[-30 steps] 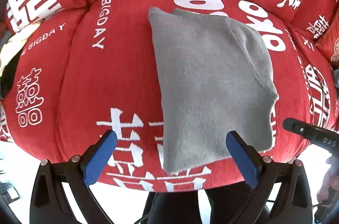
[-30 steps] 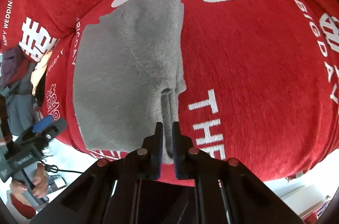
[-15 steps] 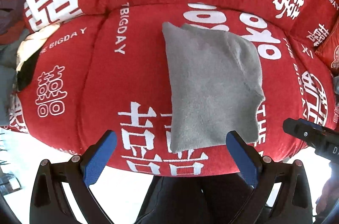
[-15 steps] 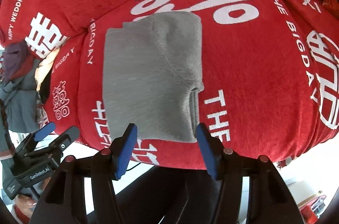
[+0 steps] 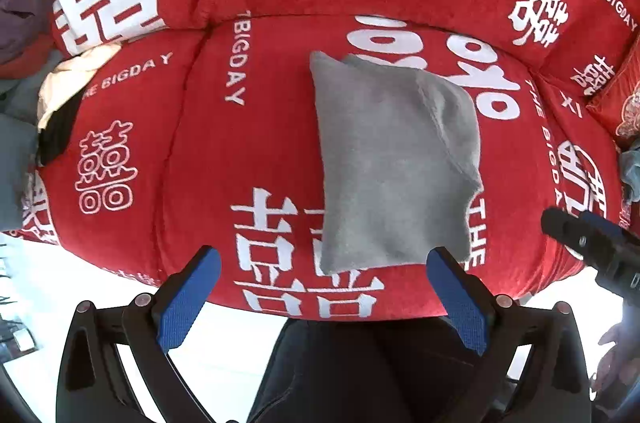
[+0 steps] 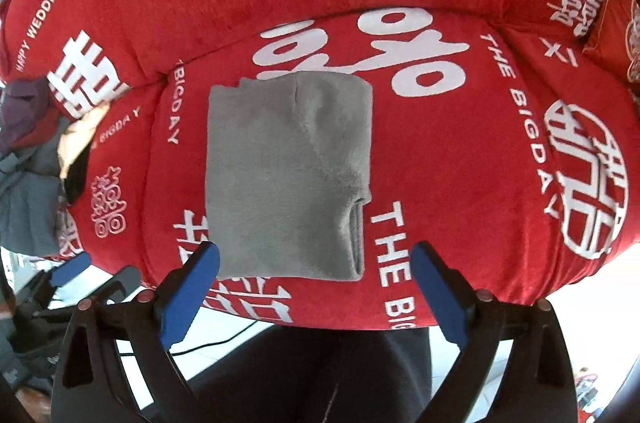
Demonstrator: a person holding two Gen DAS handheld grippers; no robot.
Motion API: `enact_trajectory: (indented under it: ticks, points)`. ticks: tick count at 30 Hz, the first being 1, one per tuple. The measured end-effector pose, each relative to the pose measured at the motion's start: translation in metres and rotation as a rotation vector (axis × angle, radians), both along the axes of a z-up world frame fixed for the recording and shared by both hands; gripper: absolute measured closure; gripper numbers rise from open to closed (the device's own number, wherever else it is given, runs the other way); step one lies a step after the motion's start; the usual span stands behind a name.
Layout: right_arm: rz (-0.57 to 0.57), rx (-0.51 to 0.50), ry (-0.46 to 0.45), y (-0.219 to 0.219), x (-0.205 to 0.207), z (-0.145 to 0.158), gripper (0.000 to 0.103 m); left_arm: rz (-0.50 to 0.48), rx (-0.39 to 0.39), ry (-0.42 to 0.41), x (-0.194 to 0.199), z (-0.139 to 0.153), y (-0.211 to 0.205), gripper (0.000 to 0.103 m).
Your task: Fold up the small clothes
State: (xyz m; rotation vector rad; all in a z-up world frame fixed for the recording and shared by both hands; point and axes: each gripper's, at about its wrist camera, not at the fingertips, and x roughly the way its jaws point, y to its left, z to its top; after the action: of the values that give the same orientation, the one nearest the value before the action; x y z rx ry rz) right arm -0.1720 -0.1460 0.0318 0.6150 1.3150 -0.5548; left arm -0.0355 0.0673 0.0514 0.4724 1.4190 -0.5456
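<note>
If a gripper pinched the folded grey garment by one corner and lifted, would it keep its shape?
Probably not. The grey garment looks like soft fleece lying limp in loose layers on the red cushion, so it would likely droop and unfold. It looks light, and its nap should resist slipping from the pads.

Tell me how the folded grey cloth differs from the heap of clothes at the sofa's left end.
The folded grey fleece cloth lies flat in a tidy rectangle; the heap of mixed clothes is crumpled. The cloth is one plain grey; the heap mixes purple, cream, black and grey. The cloth sits mid-cushion, the heap at the edge. Both rest on the red printed sofa cover, untouched.
</note>
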Motion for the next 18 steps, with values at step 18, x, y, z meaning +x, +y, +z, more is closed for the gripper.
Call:
enact_trajectory:
  ticks: [18]
  points:
    - [0.008, -0.019, 0.067, 0.005, 0.011, 0.006, 0.006, 0.007, 0.000, -0.008, 0.002, 0.007, 0.000, 0.000]
